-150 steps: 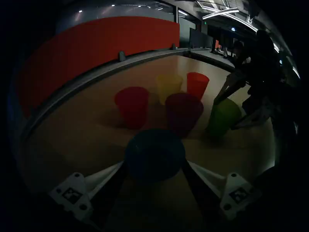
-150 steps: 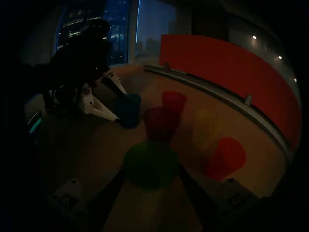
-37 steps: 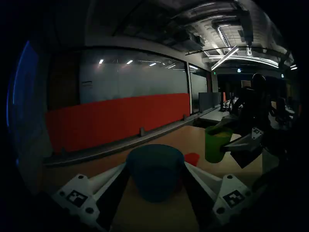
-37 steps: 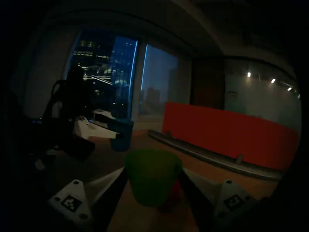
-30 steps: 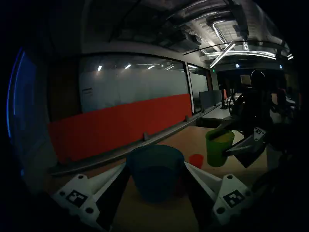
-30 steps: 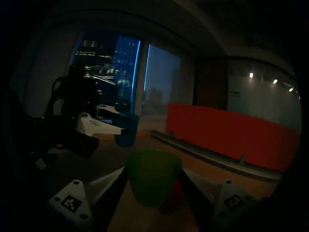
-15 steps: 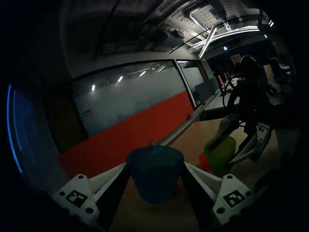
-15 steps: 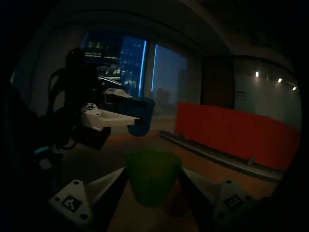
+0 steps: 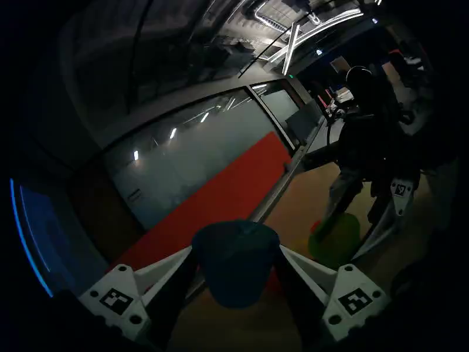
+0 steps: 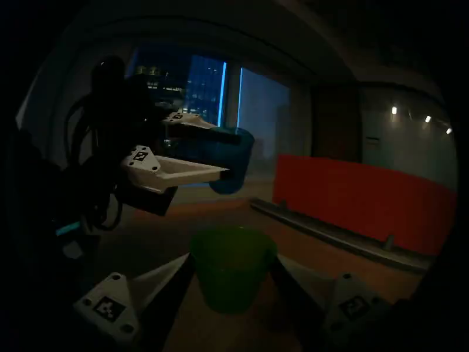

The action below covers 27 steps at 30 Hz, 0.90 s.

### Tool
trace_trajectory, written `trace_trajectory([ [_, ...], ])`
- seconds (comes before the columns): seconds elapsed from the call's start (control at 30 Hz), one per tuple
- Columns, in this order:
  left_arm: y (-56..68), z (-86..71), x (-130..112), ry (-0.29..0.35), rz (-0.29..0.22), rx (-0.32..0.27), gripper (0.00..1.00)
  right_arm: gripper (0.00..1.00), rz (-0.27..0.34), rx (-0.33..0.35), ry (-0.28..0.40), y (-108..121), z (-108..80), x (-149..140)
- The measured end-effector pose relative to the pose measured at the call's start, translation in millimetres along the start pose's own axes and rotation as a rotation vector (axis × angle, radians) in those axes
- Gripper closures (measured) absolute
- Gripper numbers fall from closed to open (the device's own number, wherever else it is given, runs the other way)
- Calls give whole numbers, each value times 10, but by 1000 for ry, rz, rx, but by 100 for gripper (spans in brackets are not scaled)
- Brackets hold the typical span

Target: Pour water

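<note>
Cup [image 10: 231, 161] seemingly tilted near green cup [image 10: 233, 267].

The tilted cup [image 10: 231, 161] hangs above and beyond the upright cup [image 10: 233, 267].

Wood tbl [image 9: 298, 200] w/ red cup [image 9: 315, 226] on it.

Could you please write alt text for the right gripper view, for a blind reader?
In a dim office, the right gripper holds a green cup upright, low and centre. Above it, the left gripper holds a tilted blue cup; a red partition runs behind.
</note>
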<state>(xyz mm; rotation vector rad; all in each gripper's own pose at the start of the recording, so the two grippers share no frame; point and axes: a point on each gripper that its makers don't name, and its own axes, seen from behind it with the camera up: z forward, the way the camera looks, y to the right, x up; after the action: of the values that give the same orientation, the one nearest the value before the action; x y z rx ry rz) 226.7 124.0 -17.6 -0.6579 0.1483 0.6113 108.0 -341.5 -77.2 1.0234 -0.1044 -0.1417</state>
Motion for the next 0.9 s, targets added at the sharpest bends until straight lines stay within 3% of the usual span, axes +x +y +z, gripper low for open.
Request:
trace_trajectory([
  [0.9,-2,105,313,6,269,11,15,0,4,47,-3,-195,193,-47],
])
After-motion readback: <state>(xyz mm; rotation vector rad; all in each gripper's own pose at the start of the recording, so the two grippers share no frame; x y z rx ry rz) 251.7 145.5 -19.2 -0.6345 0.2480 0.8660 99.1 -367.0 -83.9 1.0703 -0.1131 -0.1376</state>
